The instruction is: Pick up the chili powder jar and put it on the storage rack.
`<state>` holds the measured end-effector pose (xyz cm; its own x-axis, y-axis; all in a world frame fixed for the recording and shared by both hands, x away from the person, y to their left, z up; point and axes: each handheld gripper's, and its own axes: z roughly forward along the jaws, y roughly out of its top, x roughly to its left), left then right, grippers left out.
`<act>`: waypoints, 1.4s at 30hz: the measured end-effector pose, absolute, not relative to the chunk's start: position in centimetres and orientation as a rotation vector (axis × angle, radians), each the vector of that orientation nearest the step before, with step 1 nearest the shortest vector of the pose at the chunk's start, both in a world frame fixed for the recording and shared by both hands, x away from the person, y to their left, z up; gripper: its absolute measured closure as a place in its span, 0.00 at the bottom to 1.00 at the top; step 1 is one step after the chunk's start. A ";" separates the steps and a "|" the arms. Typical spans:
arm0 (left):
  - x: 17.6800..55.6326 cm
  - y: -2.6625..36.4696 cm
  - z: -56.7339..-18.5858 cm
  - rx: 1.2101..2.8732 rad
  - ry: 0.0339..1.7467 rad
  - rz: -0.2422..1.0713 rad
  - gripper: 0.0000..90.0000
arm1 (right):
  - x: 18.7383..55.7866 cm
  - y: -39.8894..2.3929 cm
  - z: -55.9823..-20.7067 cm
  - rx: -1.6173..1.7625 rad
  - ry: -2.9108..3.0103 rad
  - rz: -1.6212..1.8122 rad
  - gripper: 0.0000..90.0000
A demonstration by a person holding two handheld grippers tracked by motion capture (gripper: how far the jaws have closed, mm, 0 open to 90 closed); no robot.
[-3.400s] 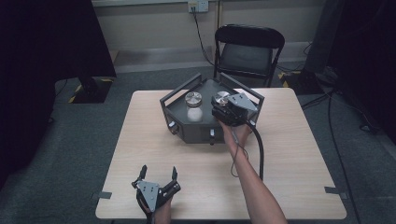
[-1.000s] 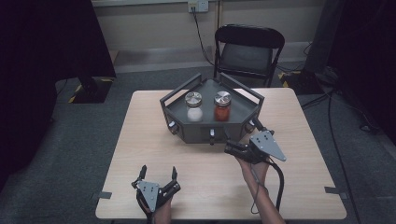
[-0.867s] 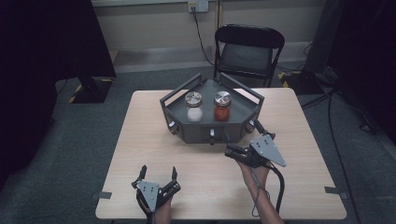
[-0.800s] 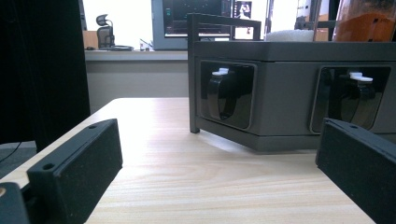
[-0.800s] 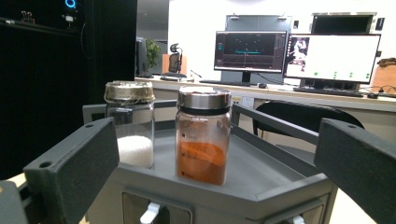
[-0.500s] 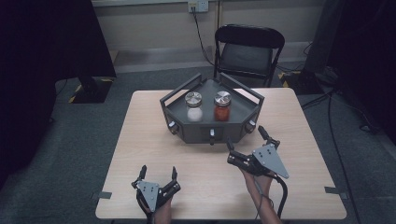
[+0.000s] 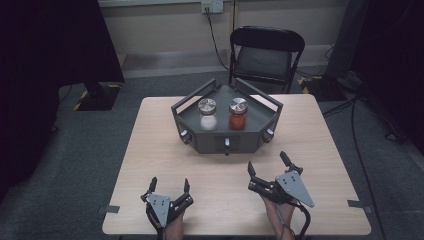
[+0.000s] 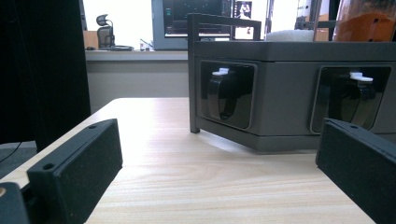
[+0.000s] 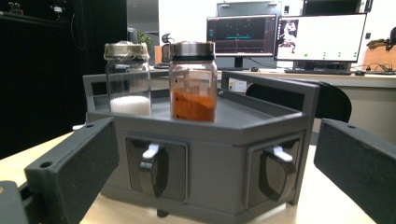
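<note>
While both grippers rest low over the near part of the counter, the work in hand centres on the dark grey tray standing at mid-counter, toward the far edge. Two jars stand upright on its deck, side by side and just apart: the jar of white powder on the left and the jar of orange powder on the right, each capped with a metal lid.

Left gripper: fingers released and spread wide, nothing between them. It sits near the front edge, left of the tray's centreline. In the left gripper view the tray wall lies ahead and to the right, with its recessed latches facing the camera.

Right gripper: fingers likewise released and spread wide, holding nothing. It sits further forward than the left one and points up-counter, angled slightly left toward the tray. In the right gripper view the jar of orange powder stands nearly dead ahead between the two fingers, above the tray's front face; the jar of white powder stands to its left.

Governing relation: the jars lie ahead of and above the fingers, long axes vertical. Judged from this layout, the right gripper is the nearer one, and the orange jar is its closest reach. Any approach would need to rise over the tray's front wall before closing.
</note>
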<state>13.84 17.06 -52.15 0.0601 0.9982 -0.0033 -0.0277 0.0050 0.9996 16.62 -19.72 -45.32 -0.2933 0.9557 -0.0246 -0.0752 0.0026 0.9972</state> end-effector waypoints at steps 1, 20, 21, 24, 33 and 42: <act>13.8 17.1 -52.2 1.213 1.147 1.175 0.00 | 16.5 -19.8 -45.4 0.987 1.374 1.445 0.00; 13.8 17.0 -52.2 1.212 1.149 1.179 0.00 | 15.3 -20.8 -47.9 1.034 1.400 1.399 0.00; 13.8 17.0 -52.2 1.211 1.150 1.179 0.00 | 15.3 -20.8 -48.0 1.035 1.399 1.398 0.00; 13.8 17.0 -52.2 1.211 1.150 1.179 0.00 | 15.2 -20.8 -48.3 1.031 1.402 1.391 0.00; 13.8 17.0 -52.2 1.211 1.150 1.179 0.00 | 14.9 -20.8 -49.5 1.038 1.410 1.375 0.00; 13.8 17.0 -52.2 1.210 1.150 1.179 0.00 | 14.9 -20.7 -50.3 1.055 1.402 1.373 0.00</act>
